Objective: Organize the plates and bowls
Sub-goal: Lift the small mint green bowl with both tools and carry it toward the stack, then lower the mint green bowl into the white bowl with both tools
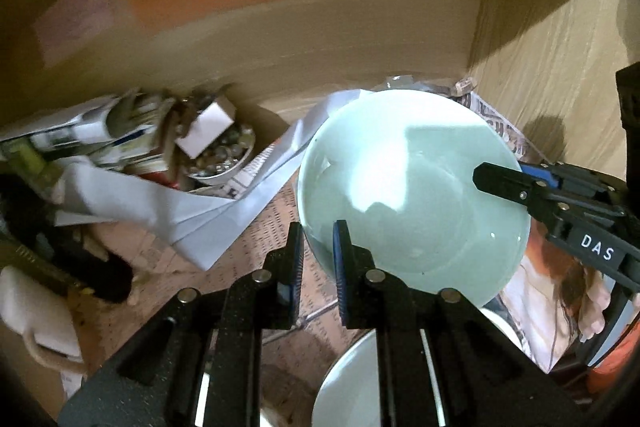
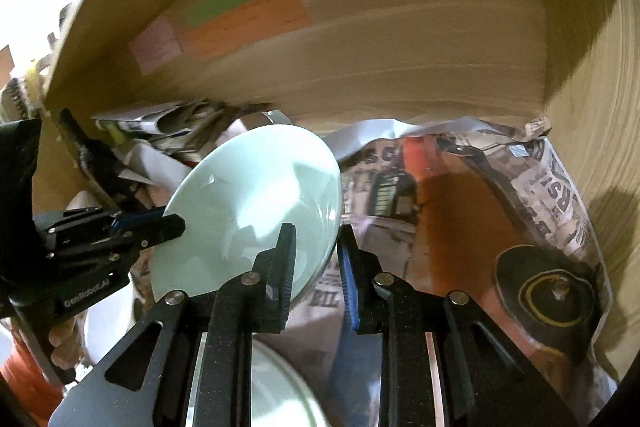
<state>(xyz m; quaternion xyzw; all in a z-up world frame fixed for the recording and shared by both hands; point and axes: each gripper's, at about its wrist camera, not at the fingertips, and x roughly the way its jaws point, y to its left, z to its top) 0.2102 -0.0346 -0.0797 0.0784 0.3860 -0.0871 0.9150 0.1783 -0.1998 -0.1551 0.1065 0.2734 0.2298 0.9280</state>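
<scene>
A pale green bowl hangs tilted above the newspaper-lined shelf, held by its rim from two sides. My left gripper is shut on the near-left rim, with one finger inside the bowl and one outside. Coming in from the right, my right gripper clamps the opposite rim. In the right wrist view the same bowl leans up to the left, with my right gripper shut on its lower right rim and my left gripper on its left edge. Below lies another pale dish, also seen as the dish.
Wooden cabinet walls close in behind and to the right, with coloured paper notes stuck on the back. White papers, a small bowl of beads and clutter fill the left. Newspaper covers the shelf. A hand holds the left gripper.
</scene>
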